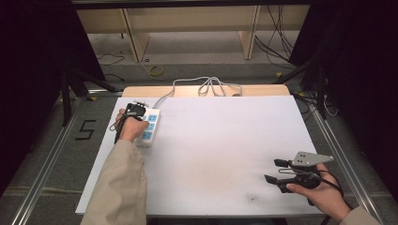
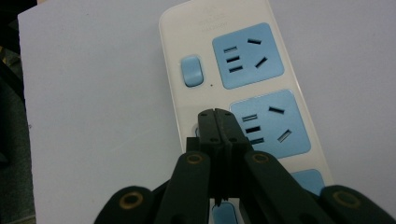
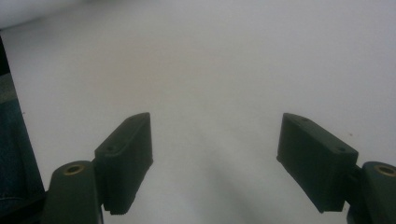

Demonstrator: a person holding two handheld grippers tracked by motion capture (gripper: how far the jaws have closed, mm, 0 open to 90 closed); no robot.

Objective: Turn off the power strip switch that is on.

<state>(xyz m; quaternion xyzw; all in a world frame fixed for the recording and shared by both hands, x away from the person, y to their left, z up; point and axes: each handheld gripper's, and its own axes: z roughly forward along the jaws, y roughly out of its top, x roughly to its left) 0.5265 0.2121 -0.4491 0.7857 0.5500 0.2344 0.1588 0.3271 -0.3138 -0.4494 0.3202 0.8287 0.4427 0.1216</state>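
Left hand-held gripper [image 2: 218, 114] jaws together, tips on power strip [image 2: 243, 79] by its switch [image 2: 192, 71]. Strip: rigid, light, slides easily; grip across its long sides. Right hand-held gripper [image 3: 215, 158] jaws apart, empty.

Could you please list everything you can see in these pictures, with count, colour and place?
power strip: one, white with blue sockets and blue switches, left side of the table
cord: one, light grey, looping off the table's far edge
table: one, white top
number marking: one, black, floor left of the table
left gripper: one, black, fingers shut, tips over the strip's switch column
right gripper: one, black with grey plate, open above the table's right near corner
sleeve: beige, left forearm
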